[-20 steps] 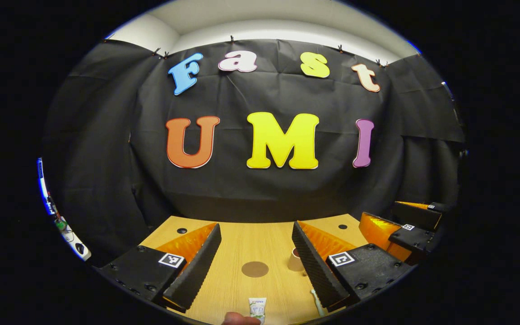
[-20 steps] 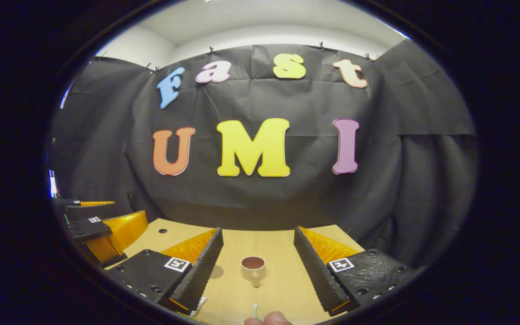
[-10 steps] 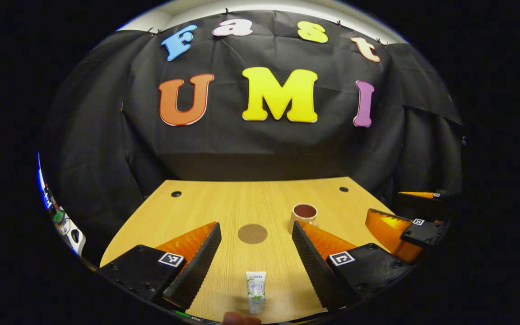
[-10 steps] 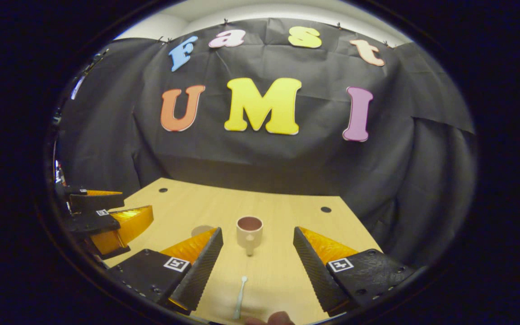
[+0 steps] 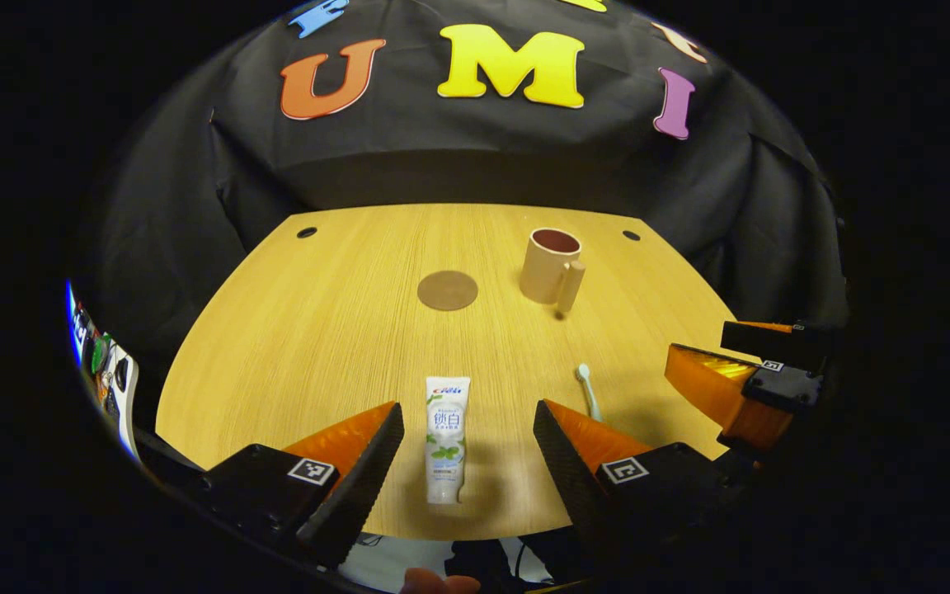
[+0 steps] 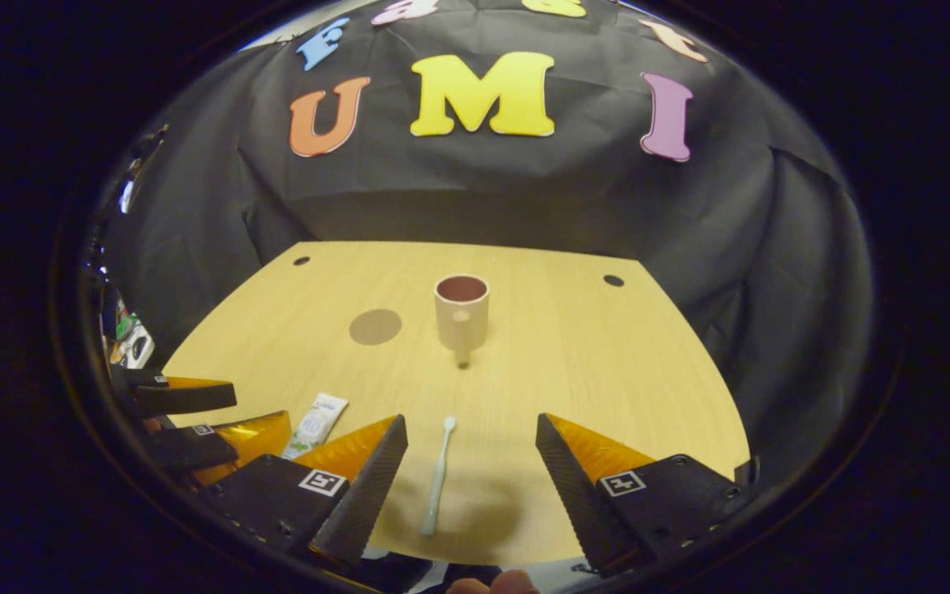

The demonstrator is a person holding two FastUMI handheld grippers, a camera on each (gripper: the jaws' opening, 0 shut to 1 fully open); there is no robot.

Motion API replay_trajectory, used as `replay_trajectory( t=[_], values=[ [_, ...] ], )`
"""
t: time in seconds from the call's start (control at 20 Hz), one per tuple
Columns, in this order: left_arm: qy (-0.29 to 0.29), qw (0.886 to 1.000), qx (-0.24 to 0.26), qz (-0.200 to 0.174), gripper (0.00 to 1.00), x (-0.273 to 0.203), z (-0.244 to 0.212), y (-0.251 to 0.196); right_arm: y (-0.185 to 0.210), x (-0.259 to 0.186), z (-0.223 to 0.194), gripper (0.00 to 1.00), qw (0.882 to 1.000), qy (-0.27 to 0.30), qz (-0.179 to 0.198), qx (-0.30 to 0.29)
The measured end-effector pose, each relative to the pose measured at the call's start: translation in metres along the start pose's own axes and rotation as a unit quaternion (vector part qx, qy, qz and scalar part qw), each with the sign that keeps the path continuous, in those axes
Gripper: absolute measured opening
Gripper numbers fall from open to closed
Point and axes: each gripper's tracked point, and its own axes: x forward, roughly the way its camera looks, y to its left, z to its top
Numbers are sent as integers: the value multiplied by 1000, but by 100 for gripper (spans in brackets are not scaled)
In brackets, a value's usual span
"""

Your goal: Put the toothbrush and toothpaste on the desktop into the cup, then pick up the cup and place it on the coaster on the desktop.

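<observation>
A white toothpaste tube (image 5: 447, 440) lies flat near the table's front edge, cap toward me, between the fingers of my open left gripper (image 5: 468, 429), which hovers above it. A white toothbrush (image 6: 437, 476) lies lengthwise below my open right gripper (image 6: 472, 441). A beige cup (image 6: 461, 310) with a dark inside stands upright mid-table, handle toward the front. A round brown coaster (image 6: 375, 327) lies to its left. In the left gripper view I see the cup (image 5: 551, 266), the coaster (image 5: 448, 290), the toothbrush head (image 5: 586, 388) and the right gripper (image 5: 743, 379).
The wooden table (image 5: 318, 322) has small dark holes near its far corners. Black cloth closes the back and sides. The left gripper (image 6: 195, 421) and the toothpaste (image 6: 316, 422) show at the lower left of the right gripper view. A fingertip (image 5: 438, 584) peeks in at the bottom.
Both grippers have risen and tipped downward, so the table now shows from above. The toothpaste and toothbrush have slid up between the respective fingers. No object has moved.
</observation>
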Motion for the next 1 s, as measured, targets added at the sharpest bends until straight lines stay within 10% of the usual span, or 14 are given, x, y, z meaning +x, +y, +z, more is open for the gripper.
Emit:
replay_trajectory(
  t=[1.0],
  values=[
    [125, 992, 7, 11, 100, 67, -69, 21, 21, 73, -77, 95, 987, 159, 2, -5]
  ],
)
